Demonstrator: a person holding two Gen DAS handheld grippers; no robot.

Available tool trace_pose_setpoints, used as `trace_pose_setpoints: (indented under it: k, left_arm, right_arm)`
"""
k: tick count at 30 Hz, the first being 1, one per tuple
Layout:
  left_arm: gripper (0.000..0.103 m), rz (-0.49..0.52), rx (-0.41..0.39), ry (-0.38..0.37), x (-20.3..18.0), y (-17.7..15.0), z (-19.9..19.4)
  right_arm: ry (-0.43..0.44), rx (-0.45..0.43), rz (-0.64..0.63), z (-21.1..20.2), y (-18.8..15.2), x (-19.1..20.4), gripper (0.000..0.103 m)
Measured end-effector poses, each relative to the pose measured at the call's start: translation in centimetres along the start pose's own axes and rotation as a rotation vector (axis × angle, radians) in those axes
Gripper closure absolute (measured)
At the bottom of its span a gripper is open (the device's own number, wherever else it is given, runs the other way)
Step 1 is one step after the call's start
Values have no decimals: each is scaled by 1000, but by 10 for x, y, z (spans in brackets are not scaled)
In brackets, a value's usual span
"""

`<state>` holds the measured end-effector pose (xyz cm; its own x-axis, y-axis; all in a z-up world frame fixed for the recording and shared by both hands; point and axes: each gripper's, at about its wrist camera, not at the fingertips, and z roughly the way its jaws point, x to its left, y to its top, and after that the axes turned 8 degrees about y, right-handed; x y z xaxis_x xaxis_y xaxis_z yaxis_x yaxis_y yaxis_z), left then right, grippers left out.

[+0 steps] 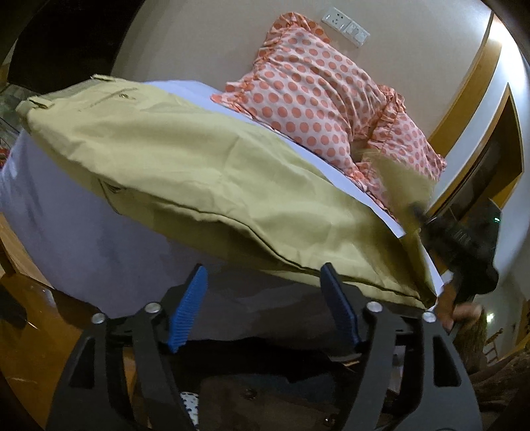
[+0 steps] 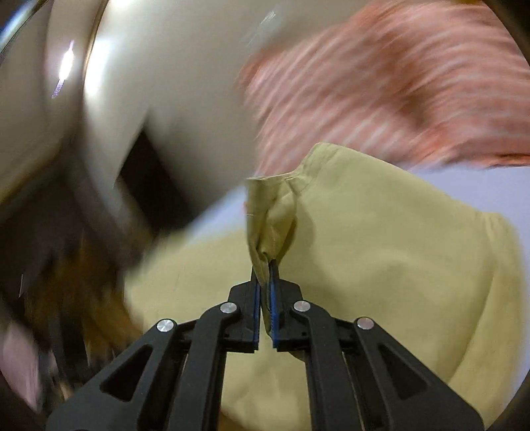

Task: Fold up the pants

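Observation:
Khaki pants lie lengthwise on a pale bed sheet, waistband at the far left, leg ends at the right. My left gripper is open and empty, its blue pads just short of the pants' near edge. My right gripper is shut on a pinched fold of the pants' hem and holds it lifted above the rest of the pants. In the left wrist view the right gripper shows dark and blurred at the pants' right end.
A pink polka-dot pillow lies on the bed behind the pants, and shows blurred in the right wrist view. A beige wall with a socket plate stands behind. Wooden floor lies below the bed's near edge.

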<state>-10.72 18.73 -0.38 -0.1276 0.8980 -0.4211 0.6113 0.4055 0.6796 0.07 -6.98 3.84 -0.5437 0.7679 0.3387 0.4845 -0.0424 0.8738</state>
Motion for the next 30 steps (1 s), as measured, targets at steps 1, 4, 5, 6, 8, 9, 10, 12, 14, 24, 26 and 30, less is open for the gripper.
trace_pose_setpoints:
  k: [1,4,5,6,8,9,10,12,14,24,26,30]
  left_arm:
    - [30,3,-1,-1,2,0,0]
    - [23,14,-4,-18,6,-2,0]
    - [22,14,-2,-32,7,-2,2]
    - [21,13,4,-48,8,-2,5]
    - [21,13,17,-65,5,-1,14]
    - [21,15,23,-67,4,-1,18]
    - [21,14,30,-73,1,-1,25]
    - [21,8,41,-82,-2,0,33]
    - [21,3,41,-93,-6,1,40]
    - [23,-133,34,-41,8,6,49]
    - [24,-168,-19,-46,14,14,38]
    - [24,-230,-119,-36,30,37,15]
  right_arm:
    - [-3,83,-40,18,-8,11,93]
    - [-6,130,-117,26,-29,30,60]
    - [-12,102,-116,18,-29,29,31]
    - [-27,68,-110,9,-28,27,23]
    - [-49,-6,-83,-12,-25,20,21]
    - [-64,-29,-57,-21,-22,14,21]
    - [-70,-38,-42,-24,-23,8,21]
    - [-83,-47,-13,-27,-24,1,21]
    - [-103,-36,-3,-25,-26,-6,21]
    - [-114,-4,54,-15,-31,-20,21]
    - [-114,-4,54,-14,-32,-20,21]
    - [-113,-5,59,-13,-33,-22,20]
